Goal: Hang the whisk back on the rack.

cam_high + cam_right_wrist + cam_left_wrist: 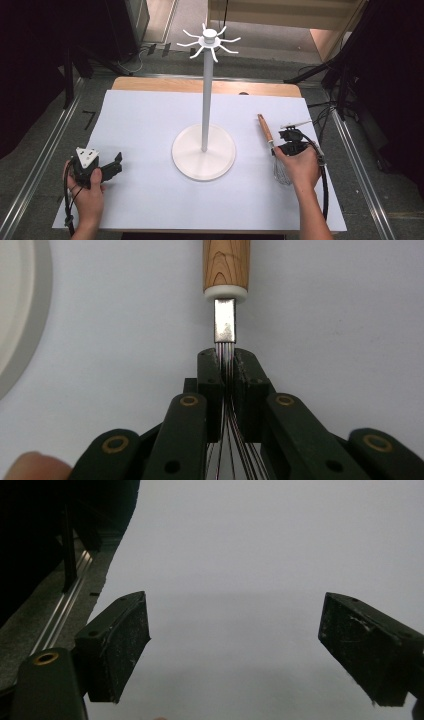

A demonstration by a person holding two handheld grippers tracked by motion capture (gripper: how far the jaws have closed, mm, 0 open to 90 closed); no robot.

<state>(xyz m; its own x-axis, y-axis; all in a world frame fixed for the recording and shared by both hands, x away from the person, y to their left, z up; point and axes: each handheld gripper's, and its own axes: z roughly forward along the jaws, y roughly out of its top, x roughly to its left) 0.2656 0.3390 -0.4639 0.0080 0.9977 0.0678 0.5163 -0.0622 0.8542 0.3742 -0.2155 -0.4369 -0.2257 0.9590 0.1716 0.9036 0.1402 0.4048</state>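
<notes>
1. The left gripper (107,167) rested on the white sheet (150,200) at the left, jaws wide apart and empty, out of the way.
2. The hook stand (204,150) stood at the centre, presumably to receive the utensil.
3. The right gripper (226,371) had its jaws clamped on the whisk (226,270) wires just below the wooden handle, the whisk lying flat at the right, probably ready to lift.

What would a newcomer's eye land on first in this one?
Probably the tall white hook stand rising from its round base at the middle of the white sheet. Next, at the right, the right gripper clamped on the wires of a wooden-handled whisk, while the left gripper sits open over bare sheet.
</notes>
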